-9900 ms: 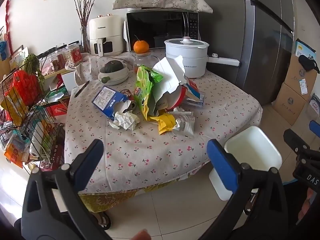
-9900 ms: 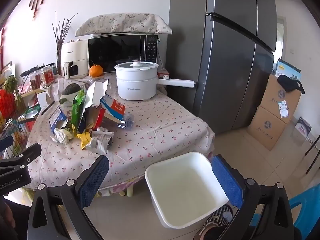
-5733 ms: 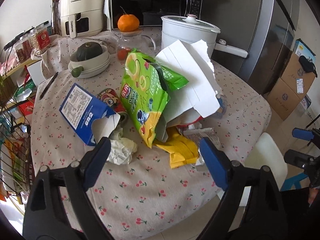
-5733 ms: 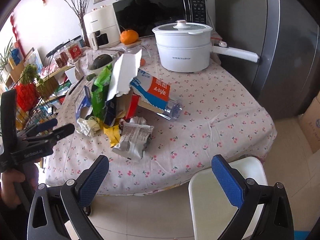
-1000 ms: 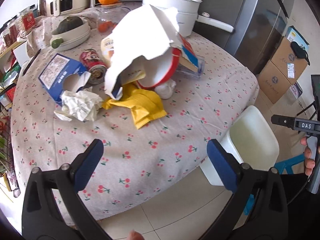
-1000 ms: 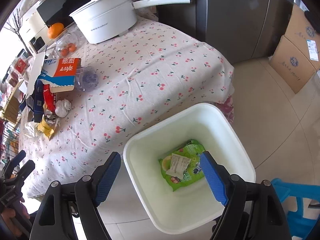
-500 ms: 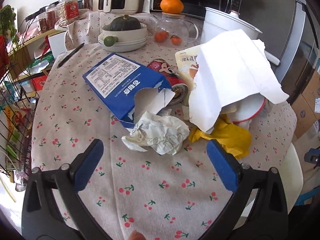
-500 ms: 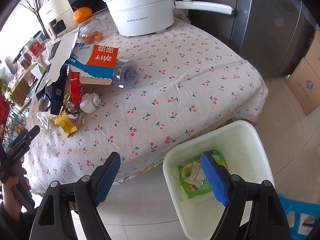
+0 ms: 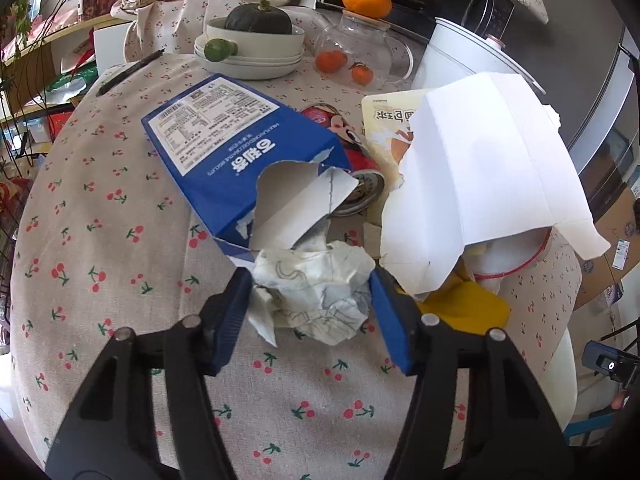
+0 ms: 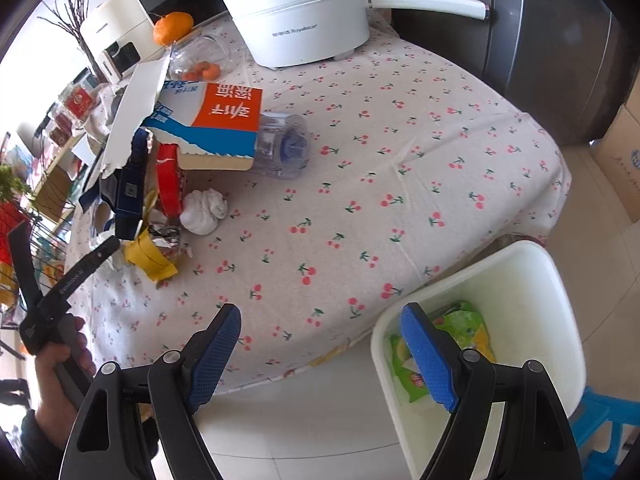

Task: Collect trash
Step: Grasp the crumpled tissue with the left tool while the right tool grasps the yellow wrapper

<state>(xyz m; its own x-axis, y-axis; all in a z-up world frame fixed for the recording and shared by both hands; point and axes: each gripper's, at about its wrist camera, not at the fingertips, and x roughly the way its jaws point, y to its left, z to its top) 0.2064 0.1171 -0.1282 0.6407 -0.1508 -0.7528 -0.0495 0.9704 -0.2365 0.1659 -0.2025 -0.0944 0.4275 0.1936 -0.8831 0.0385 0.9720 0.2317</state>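
White electric pot (lidded) beside orange on glass jar.

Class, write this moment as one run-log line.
left gripper: closing around crumpled paper | right gripper: open, empty | bin: green wrapper inside

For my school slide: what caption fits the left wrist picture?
Left gripper closes around a crumpled paper wad beside a torn blue box.

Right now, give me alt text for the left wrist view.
The left gripper closes its jaws around a crumpled paper wad on a cherry-print tablecloth. Behind it lie a torn blue box, white paper and a yellow wrapper.
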